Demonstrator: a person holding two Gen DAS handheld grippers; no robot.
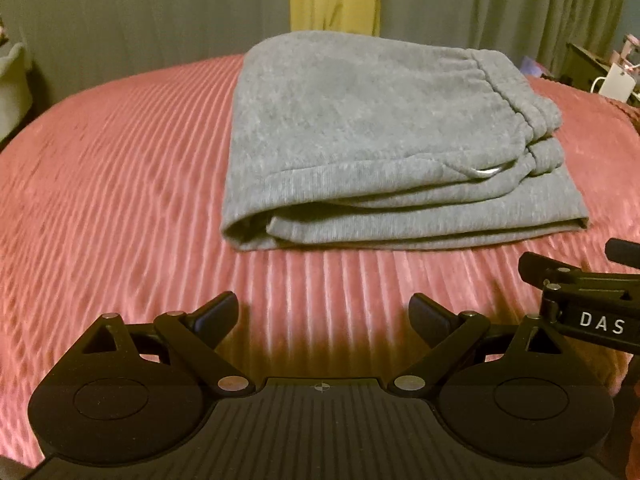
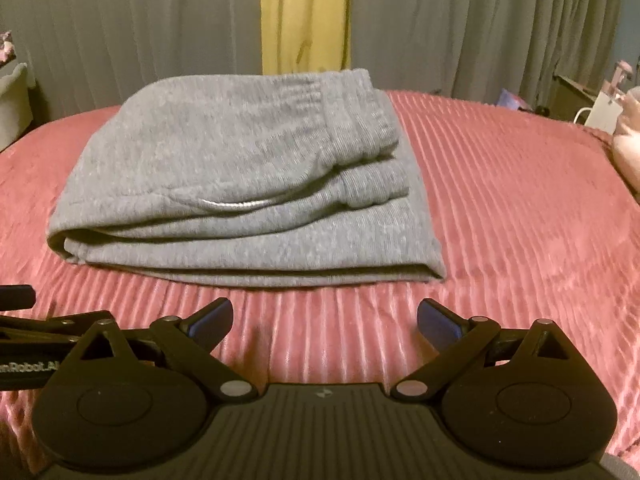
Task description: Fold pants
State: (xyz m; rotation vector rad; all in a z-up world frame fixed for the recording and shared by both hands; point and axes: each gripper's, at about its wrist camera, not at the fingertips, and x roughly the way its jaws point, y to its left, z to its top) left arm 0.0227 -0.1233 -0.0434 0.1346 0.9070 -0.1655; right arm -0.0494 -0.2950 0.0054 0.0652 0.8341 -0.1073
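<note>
Black claw hardware fills the bottom of both wrist views. Left claw (image 1: pixel 324 316) sits low over the bed (image 1: pixel 120 184), level, aimed forward at the pants (image 1: pixel 360 128), with its two fingers spread wide and nothing between them. Right claw (image 2: pixel 325 320) is posed the same way: low, level, fingers wide apart and empty, with only the ribbed pink cover showing in the gap.

Both claws are close side by side. In the left view the right claw's body reaches in at the right edge, with the white letters "DAS" on it; in the right view the left claw's linkage shows at the left edge. Neither claw touches the pants, and a strip of bare cover lies between the fingertips and the cloth.

One pair of grey pants (image 2: pixel 240 168) lies folded into a flat stack on the bed (image 2: pixel 500 208), just beyond the claws. Layered edges face the cameras, the elastic waistband is bunched at the stack's right side, and one pale cord end pokes out below it. From the left claw the stack is ahead and slightly right; from the right claw it is ahead and to the left.

Behind the bed hang grey curtains (image 2: pixel 480 20) with one yellow strip (image 2: pixel 304 16) between them. Small clutter at the far right is too blurred to name.
</note>
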